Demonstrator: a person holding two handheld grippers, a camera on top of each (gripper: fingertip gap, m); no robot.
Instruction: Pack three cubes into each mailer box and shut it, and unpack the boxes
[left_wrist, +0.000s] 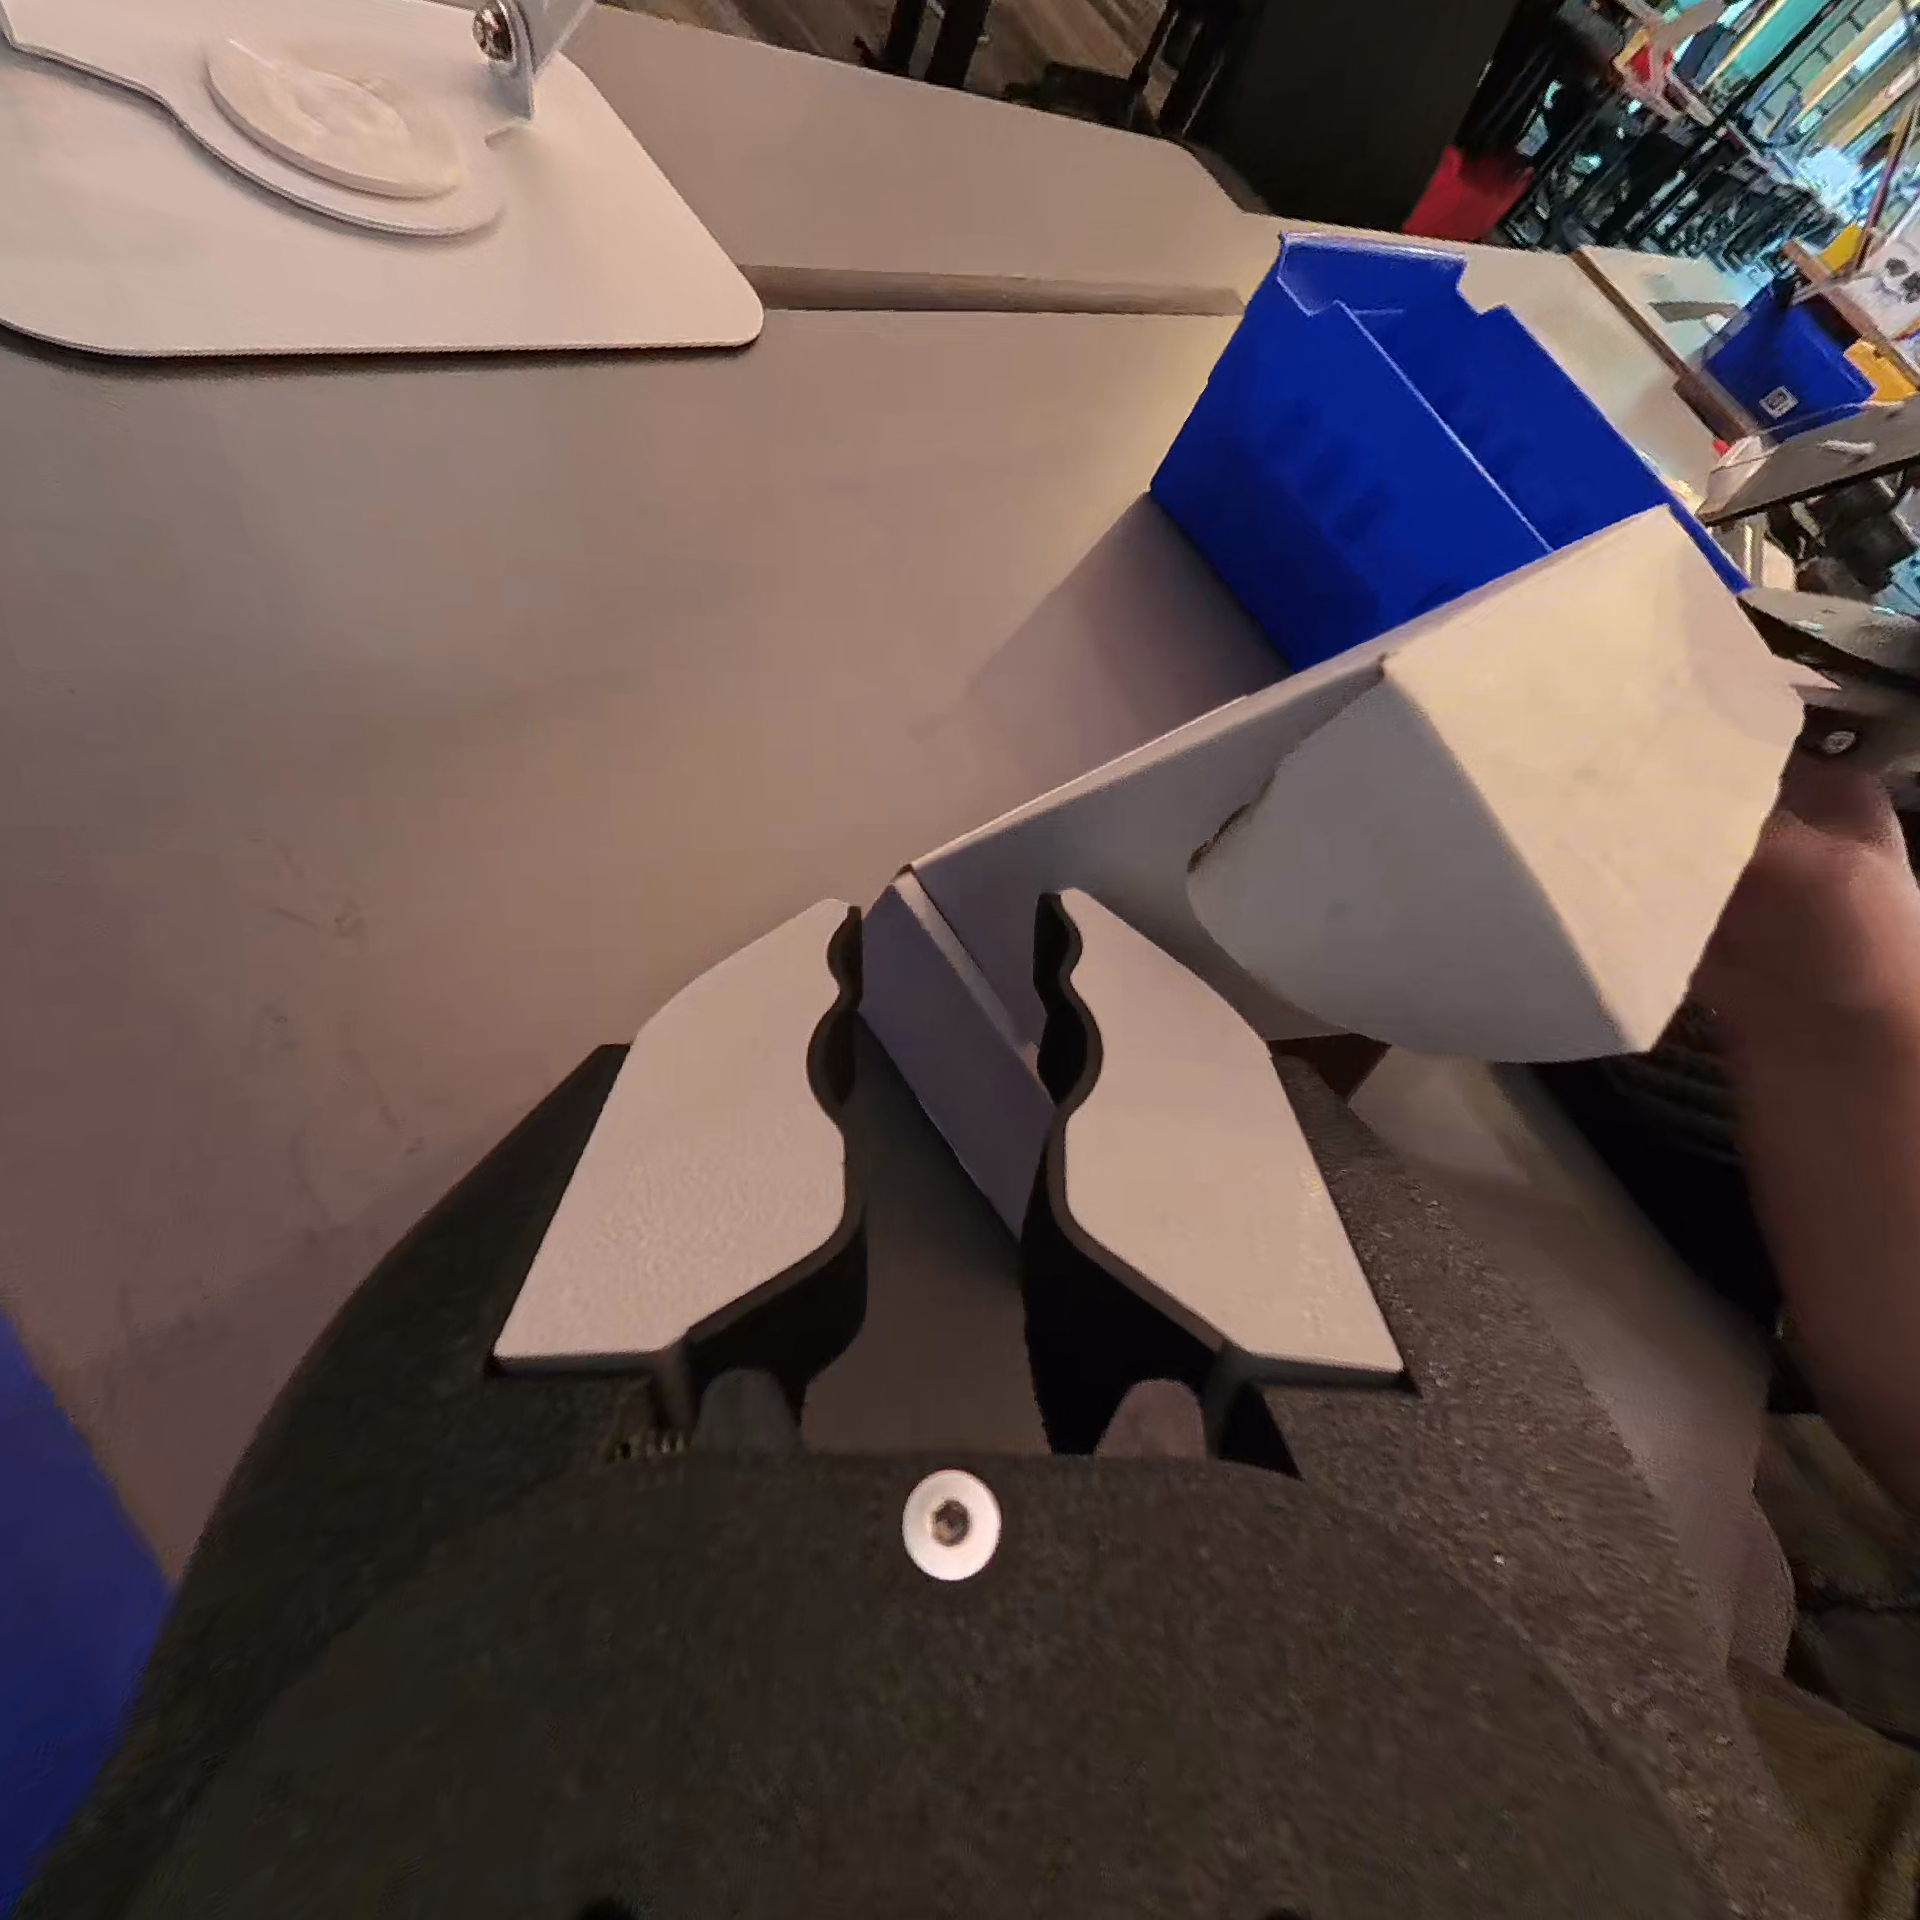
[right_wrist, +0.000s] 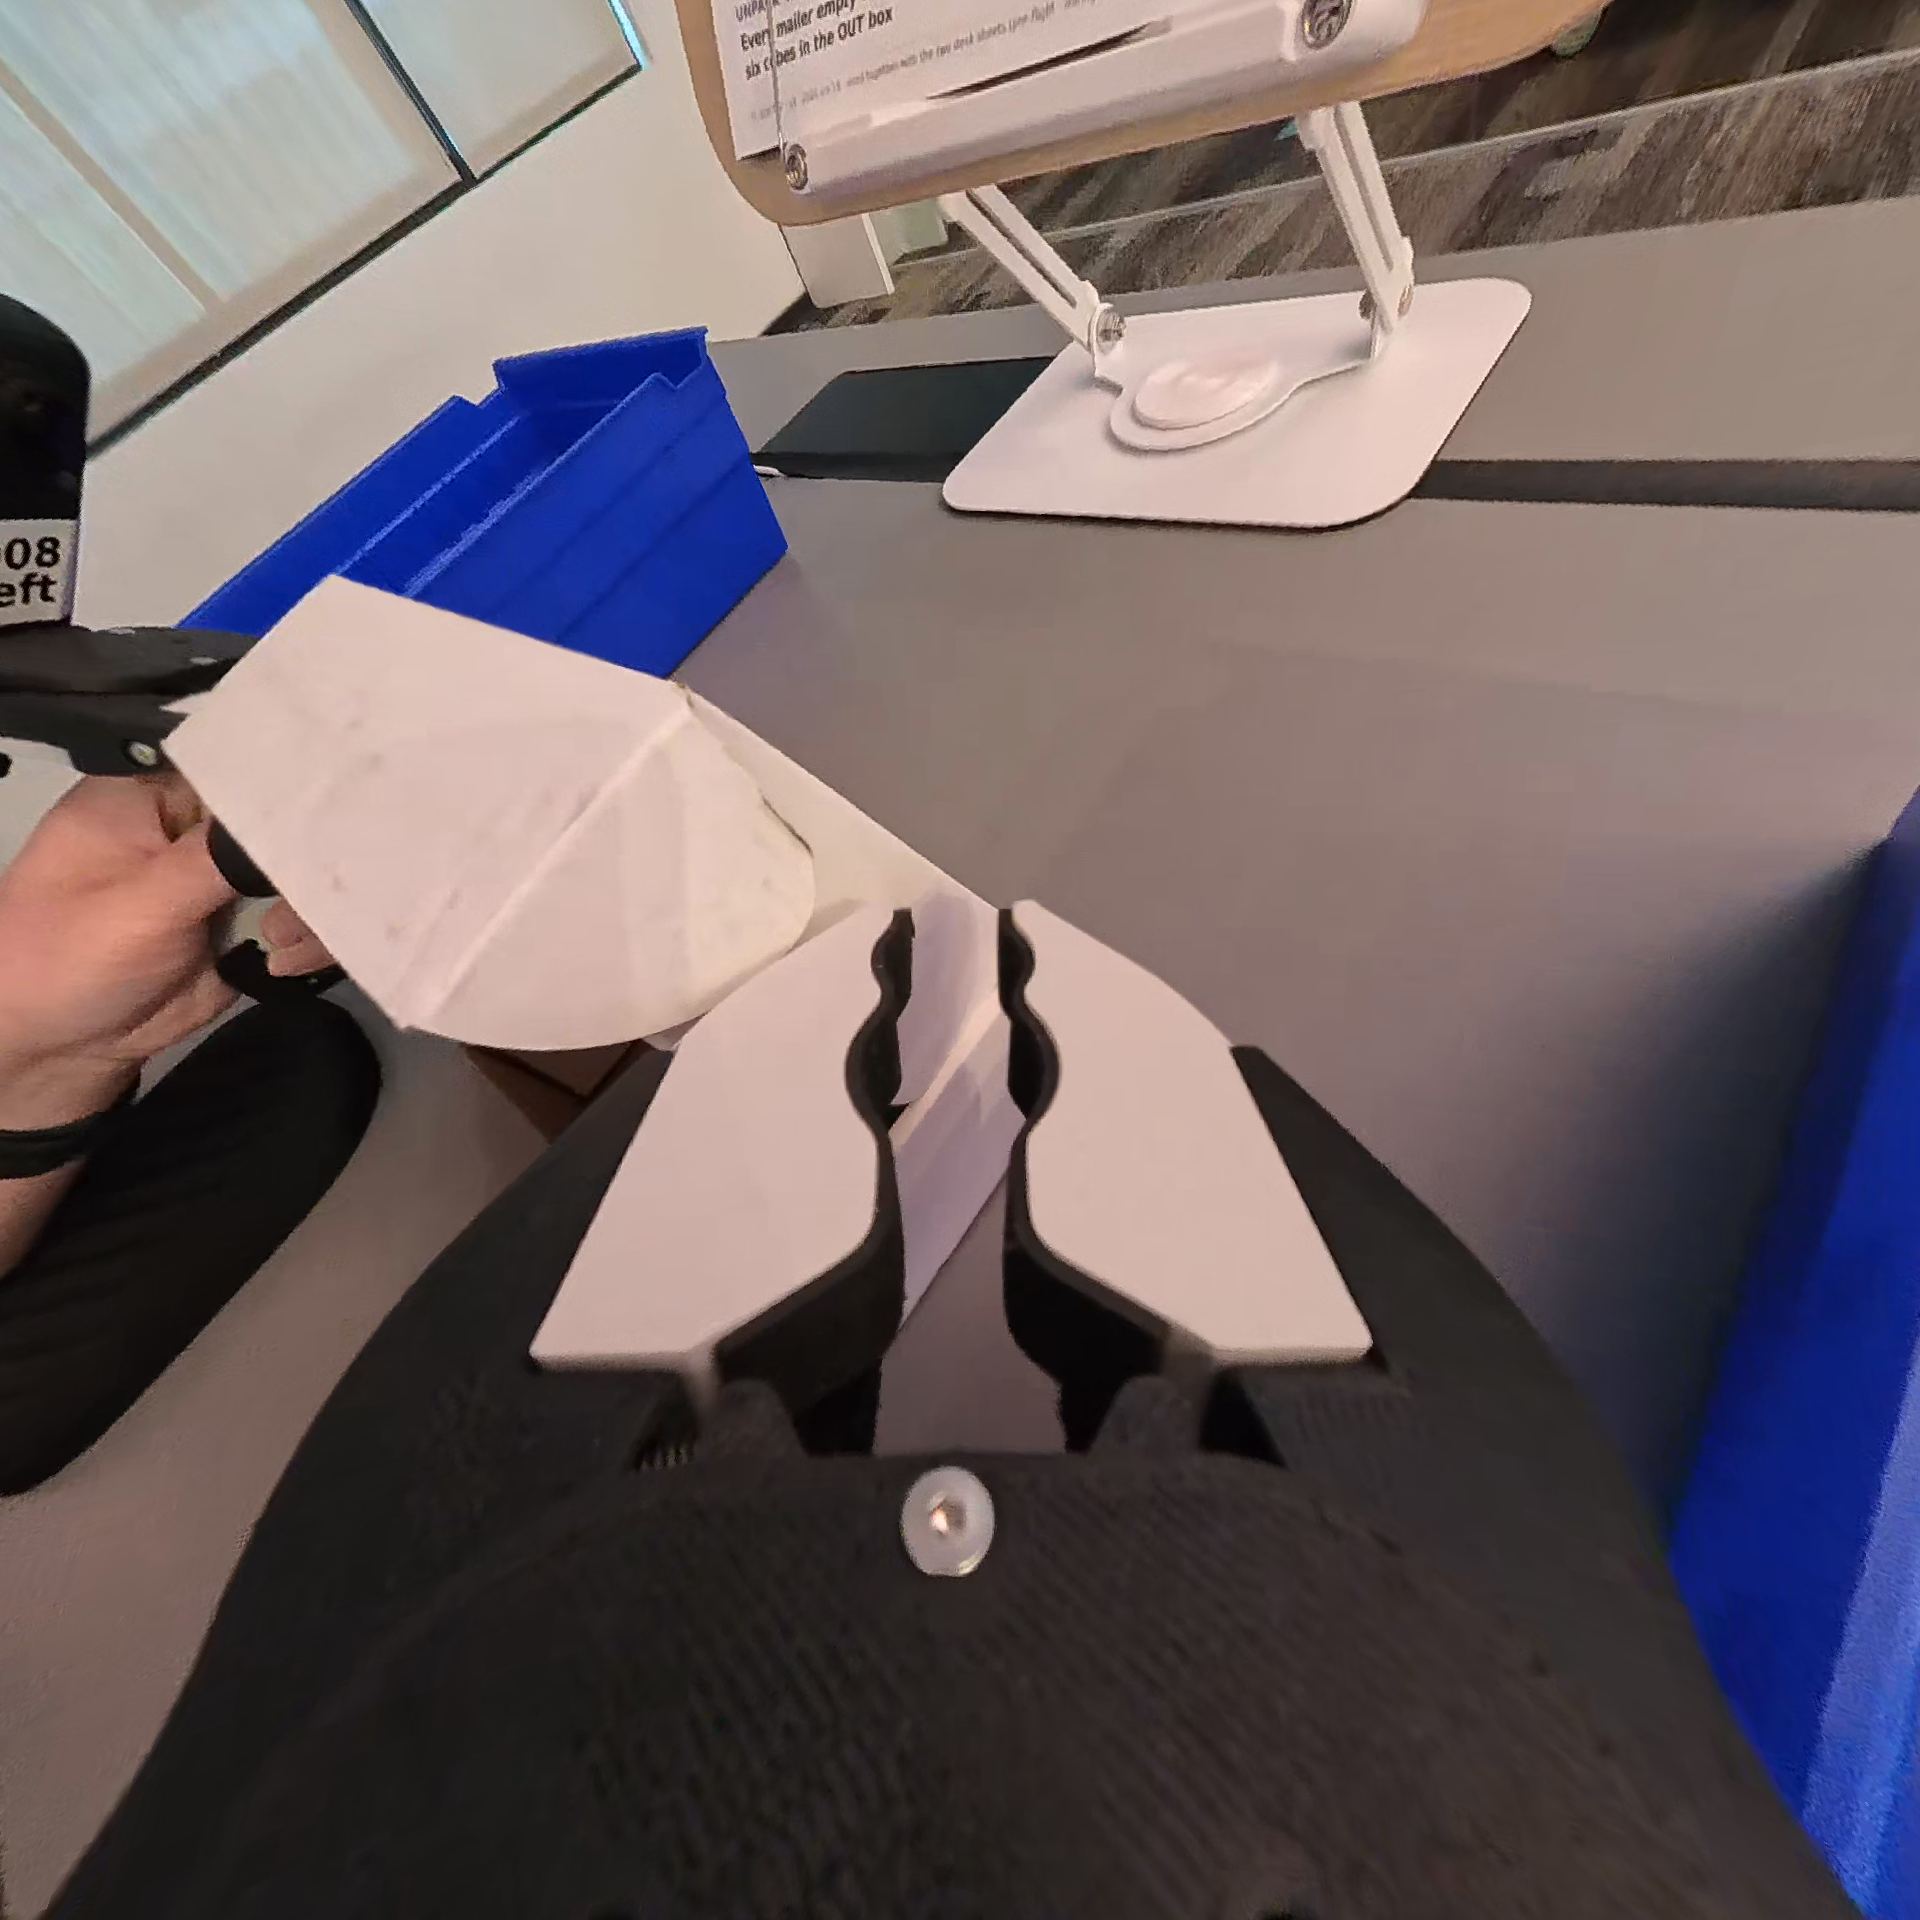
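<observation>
A white mailer box (left_wrist: 1507, 831) hangs tilted in the air between both grippers, just above the grey table (left_wrist: 520, 727). My left gripper (left_wrist: 951, 920) is shut on one edge panel of the box, which runs between its fingers. My right gripper (right_wrist: 954, 914) is shut on a flap at the opposite side of the box (right_wrist: 468, 831). Each gripper also shows at the far end of the box in the other view, the right one (left_wrist: 1839, 644) and the left one (right_wrist: 104, 675). A rounded side flap of the box faces each camera. No cubes are in view.
A blue bin (left_wrist: 1403, 447) stands on the table behind the box; it also shows in the right wrist view (right_wrist: 540, 520). Another blue bin (right_wrist: 1818, 1247) is close on the right. A white stand (right_wrist: 1247, 416) holding a board with a sheet stands at the back. A hand (right_wrist: 104, 914) grips the left tool.
</observation>
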